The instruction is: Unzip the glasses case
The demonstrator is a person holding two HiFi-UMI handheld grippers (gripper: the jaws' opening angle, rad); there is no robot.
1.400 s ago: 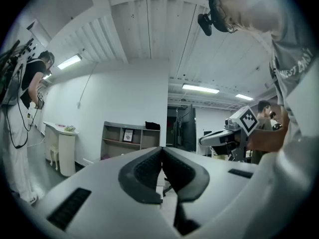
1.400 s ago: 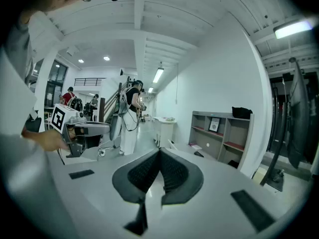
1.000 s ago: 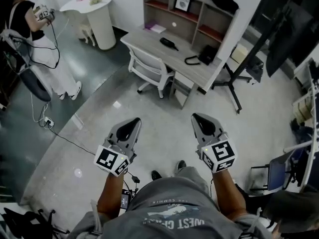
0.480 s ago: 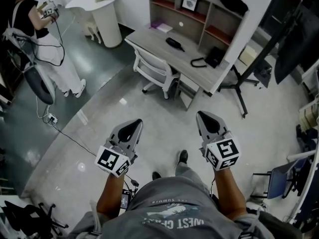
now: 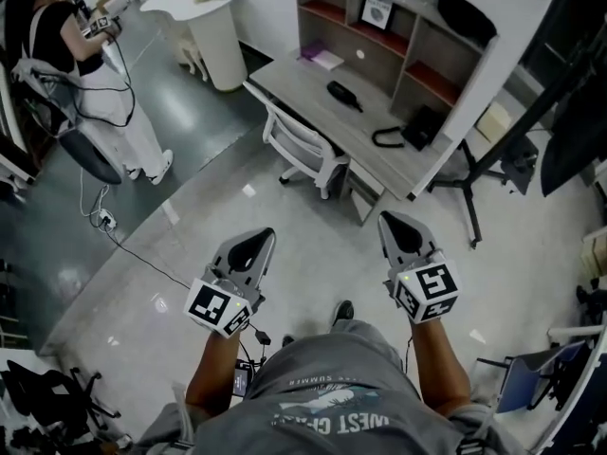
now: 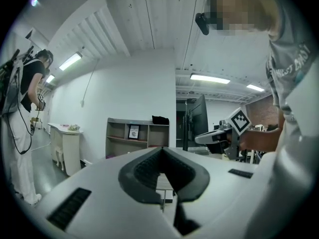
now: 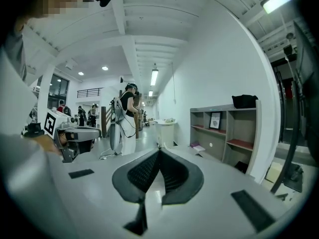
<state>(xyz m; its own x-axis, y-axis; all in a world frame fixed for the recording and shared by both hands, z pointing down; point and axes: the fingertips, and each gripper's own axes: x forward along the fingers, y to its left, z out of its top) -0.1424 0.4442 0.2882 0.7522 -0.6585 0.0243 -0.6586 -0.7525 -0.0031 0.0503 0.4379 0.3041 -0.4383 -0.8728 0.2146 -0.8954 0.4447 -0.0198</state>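
A small dark oblong thing [image 5: 343, 96], which may be the glasses case, lies on the grey desk [image 5: 305, 91] across the room in the head view. Both grippers are held out in front of the person's body, well short of the desk. The left gripper [image 5: 258, 237] is shut and empty. So is the right gripper [image 5: 391, 218], its jaws closed to a point. In the left gripper view the closed left gripper [image 6: 162, 151] hides the desk top, and the right gripper [image 6: 219, 135] shows beside it. In the right gripper view, the right gripper [image 7: 159, 151] points toward the shelving.
An office chair [image 5: 303, 145] stands at the desk, with a shelf unit [image 5: 398, 36] on top. A dark corded device [image 5: 417, 126] lies at the desk's right end. A tripod stand [image 5: 474, 183] is on the right. A person [image 5: 90, 64], a round white table [image 5: 204, 22] and a floor cable [image 5: 142, 259] are on the left.
The person has walked toward the desk, so it and the chair sit lower and larger in the head view. Both grippers came along, still shut and side by side.
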